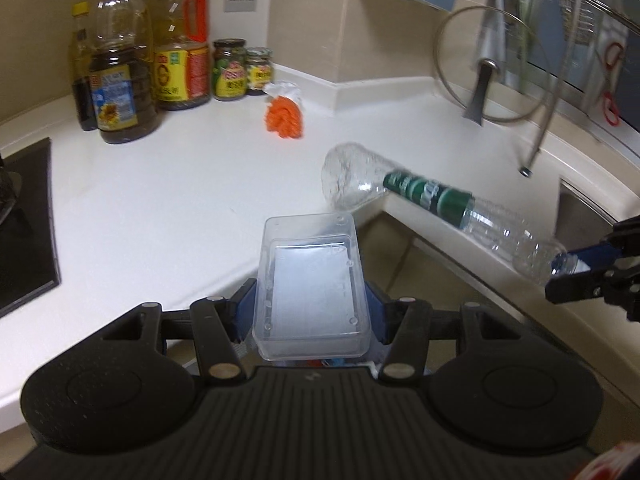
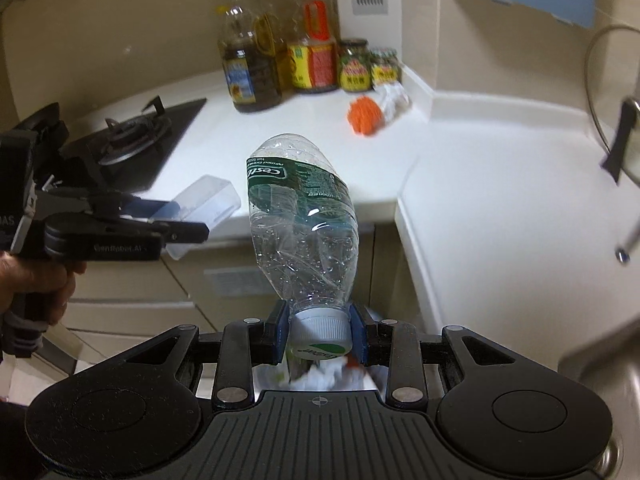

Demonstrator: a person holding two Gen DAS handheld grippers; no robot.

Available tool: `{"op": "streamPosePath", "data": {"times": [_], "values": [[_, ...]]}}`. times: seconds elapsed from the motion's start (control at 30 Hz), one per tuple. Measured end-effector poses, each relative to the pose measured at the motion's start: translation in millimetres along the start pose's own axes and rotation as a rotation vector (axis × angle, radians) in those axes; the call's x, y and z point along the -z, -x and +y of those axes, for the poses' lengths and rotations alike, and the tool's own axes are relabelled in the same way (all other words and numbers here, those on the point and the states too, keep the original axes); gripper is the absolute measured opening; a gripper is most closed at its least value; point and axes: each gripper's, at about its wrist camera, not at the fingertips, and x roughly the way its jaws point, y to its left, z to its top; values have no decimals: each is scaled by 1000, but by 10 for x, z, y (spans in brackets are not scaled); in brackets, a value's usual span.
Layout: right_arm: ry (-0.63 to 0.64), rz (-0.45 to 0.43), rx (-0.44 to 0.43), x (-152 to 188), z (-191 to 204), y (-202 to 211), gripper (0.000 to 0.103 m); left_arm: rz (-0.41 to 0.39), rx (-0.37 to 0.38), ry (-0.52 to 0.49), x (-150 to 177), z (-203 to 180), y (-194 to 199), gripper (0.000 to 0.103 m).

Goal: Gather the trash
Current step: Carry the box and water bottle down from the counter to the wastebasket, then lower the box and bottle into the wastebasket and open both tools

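My left gripper (image 1: 310, 312) is shut on a clear plastic box (image 1: 310, 280), held in the air over the front edge of the white counter (image 1: 160, 200). From the right wrist view the same left gripper (image 2: 188, 220) and clear plastic box (image 2: 204, 204) appear at the left, with a hand on the handle. My right gripper (image 2: 320, 336) is shut on the white cap of an empty plastic bottle (image 2: 304, 216) with a green label, which sticks out forward. That empty plastic bottle (image 1: 432, 200) hangs at the right in the left wrist view, the right gripper (image 1: 576, 276) clamping its cap.
An orange and white crumpled wrapper (image 1: 284, 114) lies on the counter near the back corner. Oil bottles (image 1: 120, 76) and jars (image 1: 230, 70) line the wall. A black gas hob (image 2: 132, 140) is at the left, a glass pot lid (image 1: 480, 68) and sink (image 1: 588, 216) at the right. White crumpled trash (image 2: 324, 376) shows below the right gripper.
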Motion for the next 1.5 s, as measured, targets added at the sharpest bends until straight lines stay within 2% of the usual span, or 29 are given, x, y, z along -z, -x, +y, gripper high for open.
{"op": "streamPosePath", "data": {"times": [0.13, 0.3, 0.4, 0.7, 1.07, 1.33, 1.5], "values": [[-33, 60, 31, 237, 60, 23, 33, 30, 32, -44, 143, -60, 21, 52], [-46, 155, 45, 455, 86, -78, 33, 99, 55, -43, 354, -96, -75, 52], [-39, 220, 44, 530, 56, -261, 33, 142, 45, -20, 477, -103, -225, 52], [-13, 375, 119, 625, -105, -1048, 33, 242, 22, 40, 681, -63, -729, 52], [6, 481, 194, 770, -112, -1825, 33, 301, -7, 29, 825, -27, -1209, 52], [10, 547, 237, 866, -244, -2261, 33, 336, -14, 60, 921, 27, -1354, 52], [14, 559, 245, 927, -256, -2456, 33, 354, -22, 72, 962, 51, -1422, 52]]}}
